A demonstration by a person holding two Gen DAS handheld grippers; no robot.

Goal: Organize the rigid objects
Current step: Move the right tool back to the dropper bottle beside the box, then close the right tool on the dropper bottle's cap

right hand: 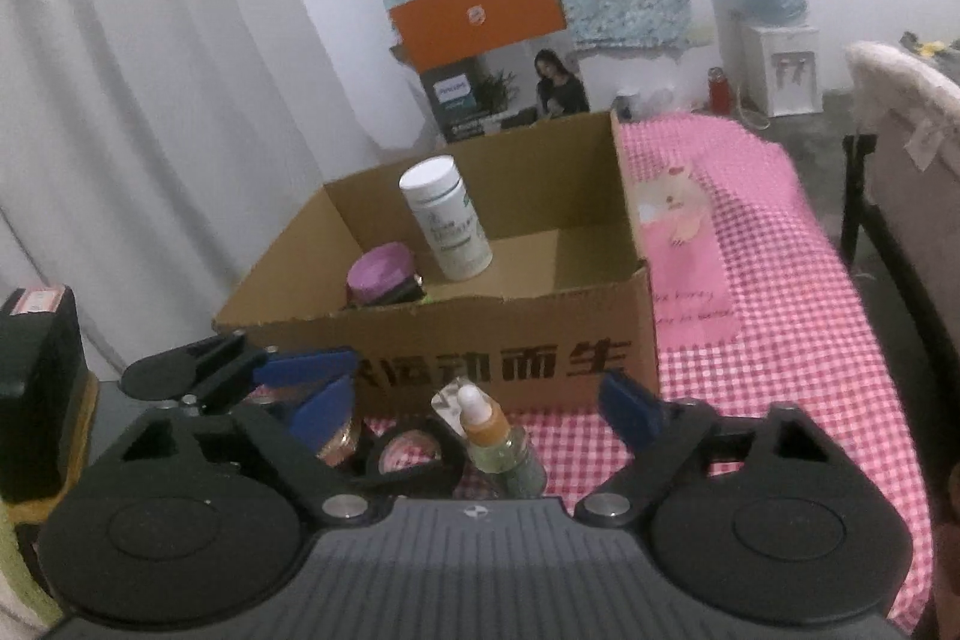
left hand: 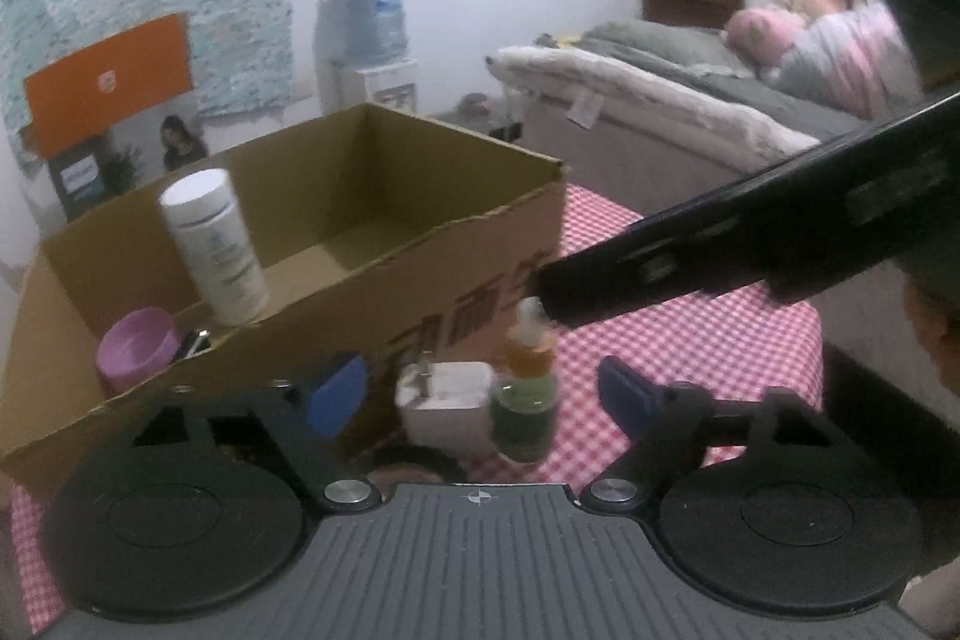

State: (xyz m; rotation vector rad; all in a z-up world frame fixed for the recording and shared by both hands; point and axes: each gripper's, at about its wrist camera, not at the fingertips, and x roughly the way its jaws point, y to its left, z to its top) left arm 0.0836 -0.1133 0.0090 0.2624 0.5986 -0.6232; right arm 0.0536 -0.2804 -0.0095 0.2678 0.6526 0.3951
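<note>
An open cardboard box point(left hand: 420, 322) point(right hand: 540, 334) stands on the checked tablecloth. It holds a white bottle point(left hand: 216, 244) point(right hand: 447, 220) and a purple jar point(left hand: 138, 346) point(right hand: 384, 274). In front of the box stands a dropper bottle point(left hand: 525, 400) point(right hand: 498, 442) with an orange collar, beside a white charger point(left hand: 444, 400). My left gripper point(left hand: 483, 394) is open with the charger and dropper bottle between its blue fingers, untouched. My right gripper point(right hand: 477, 406) is open too, with the dropper bottle and a round black case point(right hand: 414, 460) between its fingers. The right gripper's black finger point(left hand: 720, 238) reaches in above the dropper.
The table point(right hand: 780, 340) carries a red-and-white cloth with a pink patch. A bed point(left hand: 660, 100) with a person on it lies to the right. A water dispenser point(right hand: 774, 40) and an orange box point(right hand: 480, 16) stand by the far wall. A black block point(right hand: 36, 358) sits at the left.
</note>
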